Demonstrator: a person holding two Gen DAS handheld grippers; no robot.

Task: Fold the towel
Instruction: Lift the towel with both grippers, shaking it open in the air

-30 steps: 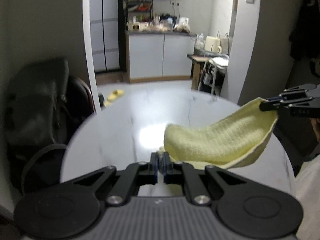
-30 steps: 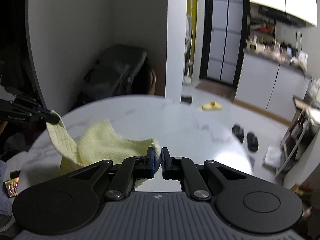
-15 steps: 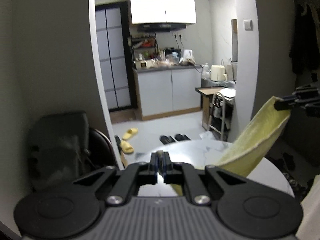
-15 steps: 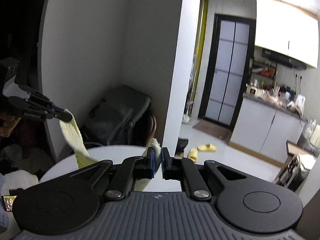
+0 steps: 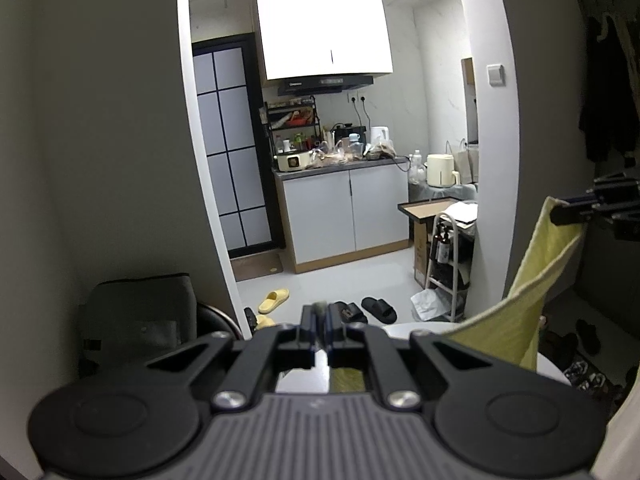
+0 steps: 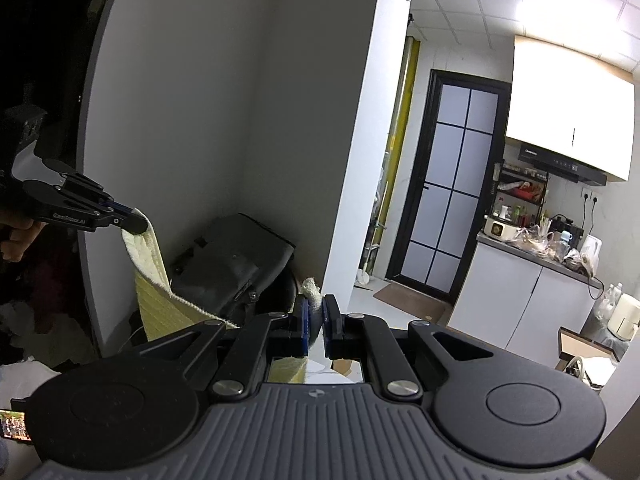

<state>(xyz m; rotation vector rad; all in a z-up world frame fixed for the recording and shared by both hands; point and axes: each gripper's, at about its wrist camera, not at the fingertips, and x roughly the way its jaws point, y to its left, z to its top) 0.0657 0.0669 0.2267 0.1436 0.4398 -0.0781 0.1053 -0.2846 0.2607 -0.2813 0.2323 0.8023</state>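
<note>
A pale yellow towel (image 5: 524,304) hangs in the air between my two grippers, high above the white round table (image 5: 548,364). My left gripper (image 5: 319,320) is shut on one corner of the towel; a bit of cloth shows between its fingertips. My right gripper (image 6: 315,312) is shut on the other corner, which pokes up between its blue pads. In the left wrist view the right gripper (image 5: 560,210) pinches the towel's upper edge at the far right. In the right wrist view the left gripper (image 6: 134,222) holds the towel (image 6: 154,276) at the left.
A dark bag on a chair (image 5: 140,316) stands left of the table against a grey wall. Beyond lie slippers (image 5: 274,300) on the floor, a kitchen counter (image 5: 340,208) and a small rack (image 5: 448,260). A phone (image 6: 16,424) lies low at the left.
Both grippers have risen and tilted up, lifting the towel off the table. The towel now hangs stretched between them, and the table has dropped nearly out of view.
</note>
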